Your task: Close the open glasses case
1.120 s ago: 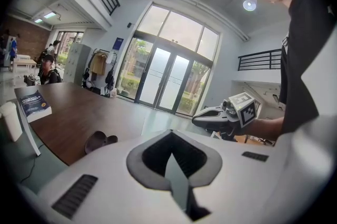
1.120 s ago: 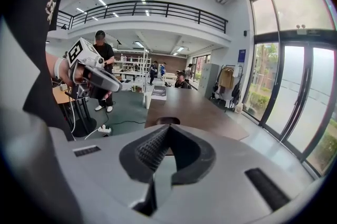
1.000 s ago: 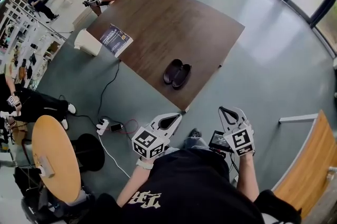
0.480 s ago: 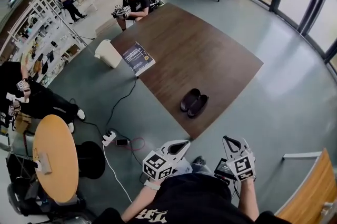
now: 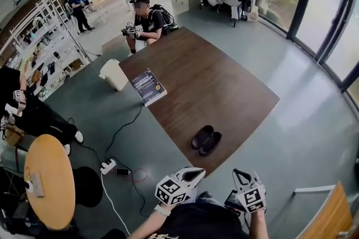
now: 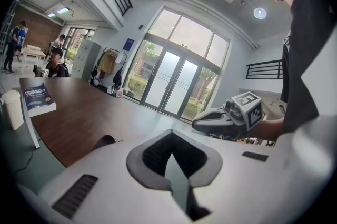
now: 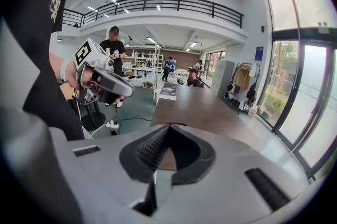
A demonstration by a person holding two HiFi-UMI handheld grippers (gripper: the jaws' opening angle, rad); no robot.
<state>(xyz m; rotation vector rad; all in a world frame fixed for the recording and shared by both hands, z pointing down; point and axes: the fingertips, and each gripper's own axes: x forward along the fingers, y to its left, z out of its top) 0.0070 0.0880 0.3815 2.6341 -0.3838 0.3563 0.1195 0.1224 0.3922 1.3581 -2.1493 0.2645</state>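
Note:
The open glasses case (image 5: 206, 139) is dark and lies with both halves spread near the near corner of the brown table (image 5: 224, 81). In the left gripper view the glasses case (image 6: 103, 140) peeks out just left of the jaws. My left gripper (image 5: 199, 172) is shut and holds nothing; it hovers off the table, short of the corner. The right gripper (image 5: 236, 172) is also shut and empty, level with the left one and to the right of the corner. Both are held close to my body, well short of the case.
A blue book (image 5: 148, 86) lies at the table's left edge, with a white bin (image 5: 114, 73) on the floor beside it. A person (image 5: 143, 22) sits at the far end. A round wooden table (image 5: 47, 182) and a power strip (image 5: 108, 165) are at my left.
The head view has tilted upward, so the table and case now sit lower in the picture. Both grippers have dropped toward the bottom edge and stay shut.

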